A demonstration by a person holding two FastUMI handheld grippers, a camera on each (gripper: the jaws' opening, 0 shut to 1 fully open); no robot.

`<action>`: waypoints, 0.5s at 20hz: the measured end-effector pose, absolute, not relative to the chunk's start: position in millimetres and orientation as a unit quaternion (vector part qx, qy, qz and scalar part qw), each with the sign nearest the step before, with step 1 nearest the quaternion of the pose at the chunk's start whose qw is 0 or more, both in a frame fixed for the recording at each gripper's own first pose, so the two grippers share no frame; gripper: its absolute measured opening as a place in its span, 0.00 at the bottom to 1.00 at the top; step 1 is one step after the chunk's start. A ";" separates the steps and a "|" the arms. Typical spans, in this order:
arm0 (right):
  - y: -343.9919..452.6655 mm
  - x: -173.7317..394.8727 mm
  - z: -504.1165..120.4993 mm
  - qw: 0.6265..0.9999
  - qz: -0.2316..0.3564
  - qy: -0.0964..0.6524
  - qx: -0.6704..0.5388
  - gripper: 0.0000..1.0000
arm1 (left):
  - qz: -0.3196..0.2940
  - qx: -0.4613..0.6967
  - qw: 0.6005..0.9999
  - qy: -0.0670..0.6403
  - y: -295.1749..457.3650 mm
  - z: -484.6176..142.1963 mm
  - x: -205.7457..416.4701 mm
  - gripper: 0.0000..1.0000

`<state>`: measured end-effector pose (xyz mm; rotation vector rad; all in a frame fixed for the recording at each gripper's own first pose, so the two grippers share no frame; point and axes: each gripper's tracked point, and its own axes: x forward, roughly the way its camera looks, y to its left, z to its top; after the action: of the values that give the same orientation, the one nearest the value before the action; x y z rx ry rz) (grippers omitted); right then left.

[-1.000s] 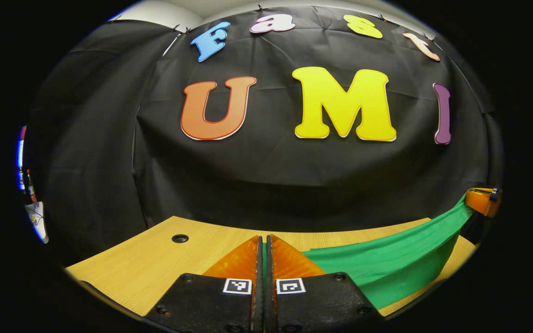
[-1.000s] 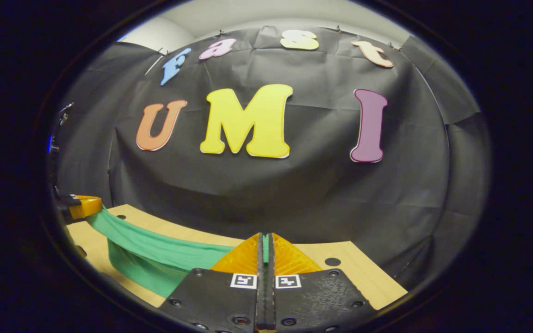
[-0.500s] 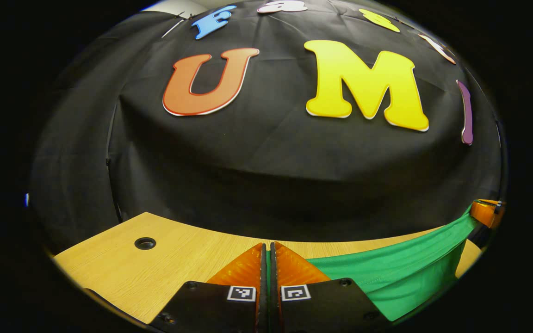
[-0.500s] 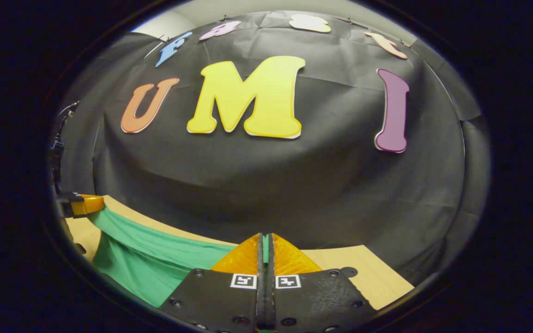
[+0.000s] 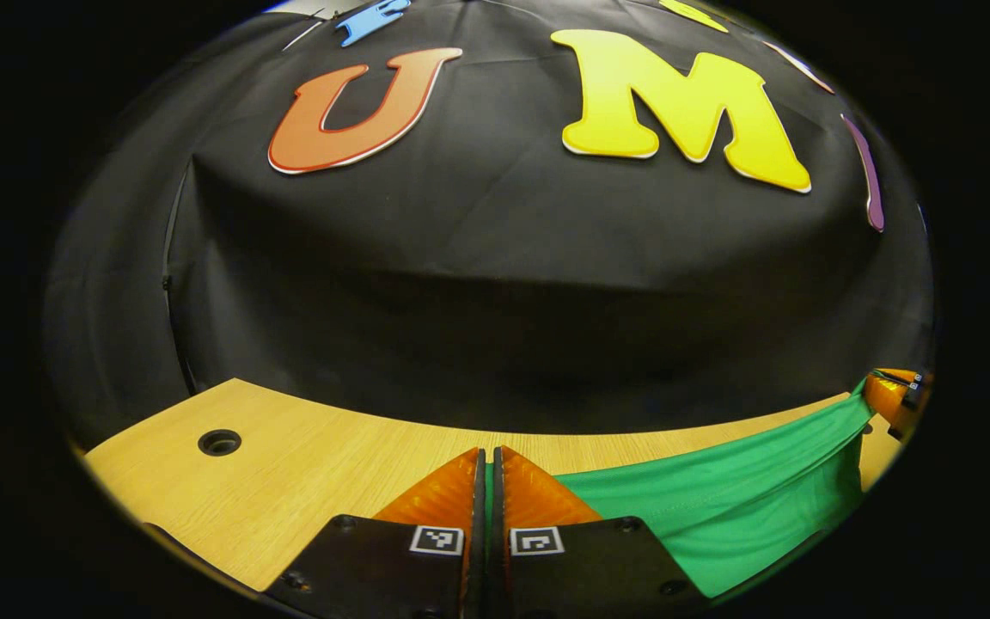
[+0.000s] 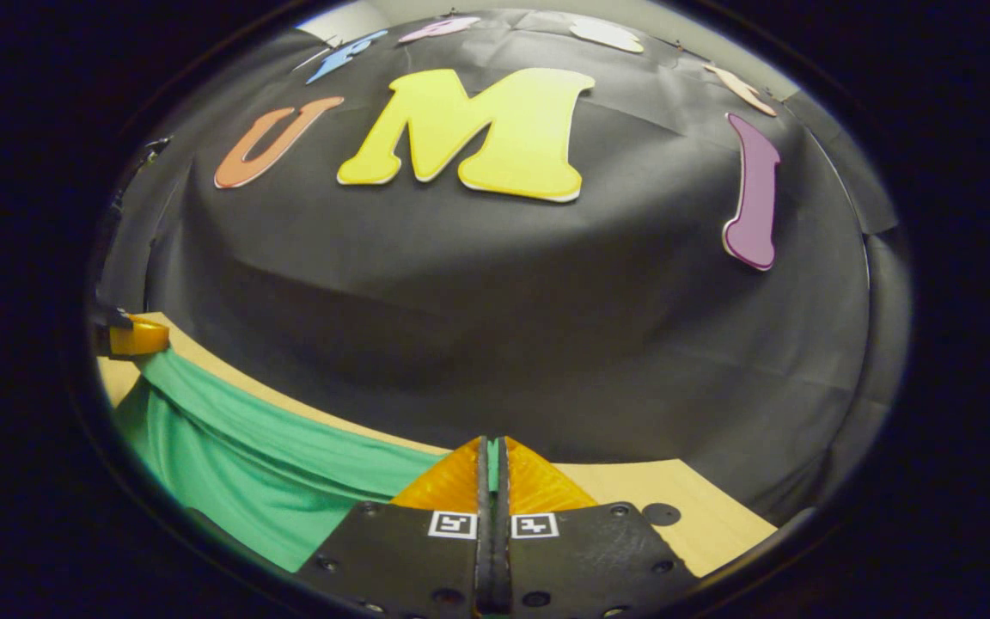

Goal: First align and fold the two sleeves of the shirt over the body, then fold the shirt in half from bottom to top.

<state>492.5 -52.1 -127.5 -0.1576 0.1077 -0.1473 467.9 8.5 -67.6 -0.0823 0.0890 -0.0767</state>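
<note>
1. Left hand-held gripper point(image 5: 488, 468): fingers closed together, a thin strip of the green shirt point(image 5: 718, 507) pinched between them.
2. Right hand-held gripper point(image 6: 492, 460): likewise closed, a sliver of the same green cloth clamped between its fingers.
3. Shirt edge strung between the two hand-held grippers, sagging a little in the middle, lifted above the wooden desk point(image 5: 306, 464) and close to the black booth wall; lower cloth hanging down toward the desk.
4. Step in hand, judged from the task: the bottom-to-top fold, hem carried toward the far end.
5. To do well: keep both corners level and equally far forward, so the edge lands square rather than skewed.
6. Hold light tension across the edge; too slack invites a wrinkle in the middle, too tight risks dragging the layer beneath.
7. Lower both corners together onto the upper edge of the shirt, and only then let go.
8. Hidden: the body of the shirt on the desk, the sleeves and the collar lie below the field of both views, so sleeve folds cannot be confirmed.
9. Cut off: each far hand-held gripper at the rim of the other's view, too small and distorted for detail.
10. Depth of each grip on the cloth not clear.
</note>
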 end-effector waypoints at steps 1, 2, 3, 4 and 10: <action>-53.9 493.0 -131.6 0.993 -0.078 0.057 -0.071 0.00 | -0.041 -0.043 0.997 0.049 5.6 -70.9 468.7 0.07; -55.6 493.9 -132.4 0.992 -0.081 0.057 -0.077 0.00 | -0.042 -0.042 0.997 0.052 3.8 -72.8 467.3 0.08; -57.1 496.3 -133.2 0.992 -0.081 0.056 -0.084 0.00 | -0.040 -0.040 0.997 0.053 4.2 -74.2 467.6 0.08; -54.3 496.6 -134.5 0.992 -0.078 0.059 -0.082 0.00 | -0.039 -0.041 0.997 0.053 5.4 -74.4 467.5 0.09; -40.2 492.6 -157.4 0.988 -0.059 0.076 -0.123 0.66 | -0.045 -0.070 0.995 0.052 4.6 -81.4 466.5 0.74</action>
<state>492.6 -40.2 -157.4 -0.2464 0.1526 -0.1180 466.5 4.6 -81.4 -0.1398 0.1040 -0.0896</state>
